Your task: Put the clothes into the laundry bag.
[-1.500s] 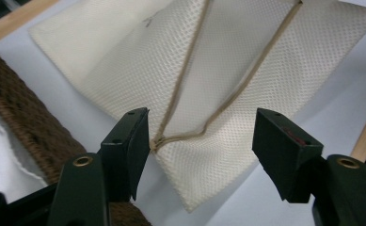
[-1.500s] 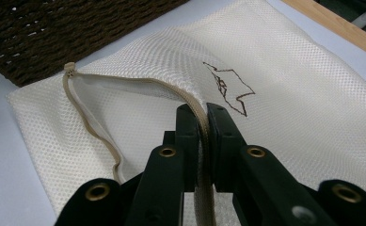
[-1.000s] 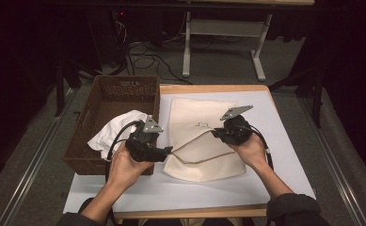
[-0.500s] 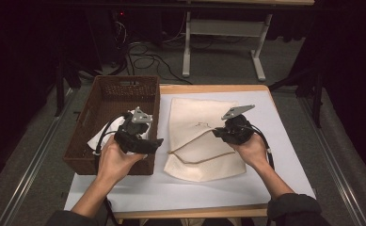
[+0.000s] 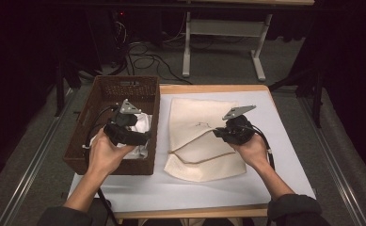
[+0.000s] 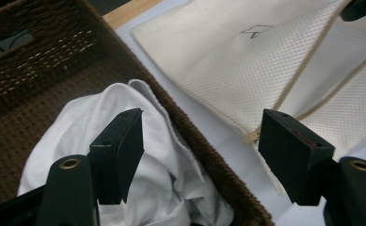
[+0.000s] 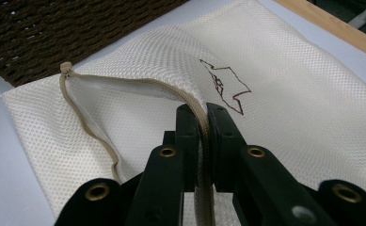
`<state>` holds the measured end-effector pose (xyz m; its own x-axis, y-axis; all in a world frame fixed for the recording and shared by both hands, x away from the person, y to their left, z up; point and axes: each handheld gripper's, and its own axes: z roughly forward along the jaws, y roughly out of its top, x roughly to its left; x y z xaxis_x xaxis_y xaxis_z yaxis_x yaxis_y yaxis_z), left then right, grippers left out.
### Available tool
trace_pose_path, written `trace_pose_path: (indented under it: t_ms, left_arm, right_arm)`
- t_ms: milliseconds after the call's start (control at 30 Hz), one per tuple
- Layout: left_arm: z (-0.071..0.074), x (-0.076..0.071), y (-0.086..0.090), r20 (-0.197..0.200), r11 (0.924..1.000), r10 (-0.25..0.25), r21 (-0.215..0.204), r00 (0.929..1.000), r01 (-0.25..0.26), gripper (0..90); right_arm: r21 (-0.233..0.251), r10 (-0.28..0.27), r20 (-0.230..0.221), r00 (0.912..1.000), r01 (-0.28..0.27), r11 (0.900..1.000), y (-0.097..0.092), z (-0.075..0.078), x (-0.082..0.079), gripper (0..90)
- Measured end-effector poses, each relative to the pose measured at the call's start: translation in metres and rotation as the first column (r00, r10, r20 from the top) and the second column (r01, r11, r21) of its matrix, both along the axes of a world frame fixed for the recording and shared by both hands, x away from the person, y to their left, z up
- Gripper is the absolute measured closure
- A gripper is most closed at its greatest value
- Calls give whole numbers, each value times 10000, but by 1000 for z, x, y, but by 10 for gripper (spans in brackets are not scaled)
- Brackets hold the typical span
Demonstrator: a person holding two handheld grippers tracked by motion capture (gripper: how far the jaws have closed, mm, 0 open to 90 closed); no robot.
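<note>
Two hand-held grippers are at work: the right hand-held gripper [image 7: 202,115] is pinched tight on the zipper edge of the mesh bag [image 5: 197,122], lifting its mouth open, while the left hand-held gripper [image 6: 202,141] has just been opening, jaws spread and empty above the shirt [image 6: 100,141]. The bag lies flat at desk [image 5: 293,155] centre; the shirt sits crumpled in the basket [image 5: 124,84] at nine o'clock of it. Both seem light and limp, so I would pinch a raised fold of the shirt, since cloth sags and slides.

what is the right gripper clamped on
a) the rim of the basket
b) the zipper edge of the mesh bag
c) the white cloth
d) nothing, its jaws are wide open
b: in the right gripper view the right gripper has its jaws pressed together on the beige zipper edge of the cream mesh bag, lifting that edge so the bag's mouth gapes.
</note>
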<state>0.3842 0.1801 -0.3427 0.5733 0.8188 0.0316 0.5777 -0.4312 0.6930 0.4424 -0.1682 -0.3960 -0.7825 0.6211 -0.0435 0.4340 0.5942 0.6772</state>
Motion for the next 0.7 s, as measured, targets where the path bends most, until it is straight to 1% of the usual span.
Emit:
trace_pose_path:
  t_ms: [100,133,167,267,333,400,433,533,600,667,700]
  left_arm:
    - [-1,5,6,-127,9998,200,-28,9997,-200,304]
    - [-3,10,10,-240,9993,350,-99,9991,-352,304]
    - [-3,10,10,-240,9993,350,-99,9991,-352,304]
    - [-6,15,14,-481,9989,468,-52,9977,-472,297]
    - [-9,19,17,-650,9984,564,-33,9963,-568,296]
    - [-13,28,21,-848,9970,757,-84,9935,-767,284]
    - [-13,28,21,-848,9970,757,-84,9935,-767,280]
    - [-17,33,22,-1045,9970,775,32,9915,-776,272]
    - [-19,36,21,-1094,9971,765,37,9911,-766,267]
    - [-23,42,18,-1216,9967,811,134,9893,-801,258]
    - [-23,42,18,-1216,9967,811,134,9893,-801,257]
  right_arm:
    - [38,-60,-19,10000,60,10000,0,0,0,850]
    - [-2,-10,-2,10000,10,10000,0,0,0,850]
    - [-2,-10,-2,10000,10,10000,0,0,0,850]
    - [-15,-28,-45,10000,27,10000,0,-1,0,850]
    - [-10,-10,-25,10000,10,10000,0,-1,0,850]
    - [-7,-33,-30,10000,33,10000,-1,-1,1,850]
    - [-7,-33,-30,10000,33,10000,-1,-1,1,850]
    - [-45,-51,-39,10000,51,10000,-1,-2,0,850]
    - [-46,-67,-41,10000,67,10000,-1,-2,0,850]
    - [-41,-44,-53,10000,44,10000,-2,-2,1,851]
    - [-41,-44,-53,10000,44,10000,-2,-2,1,851]
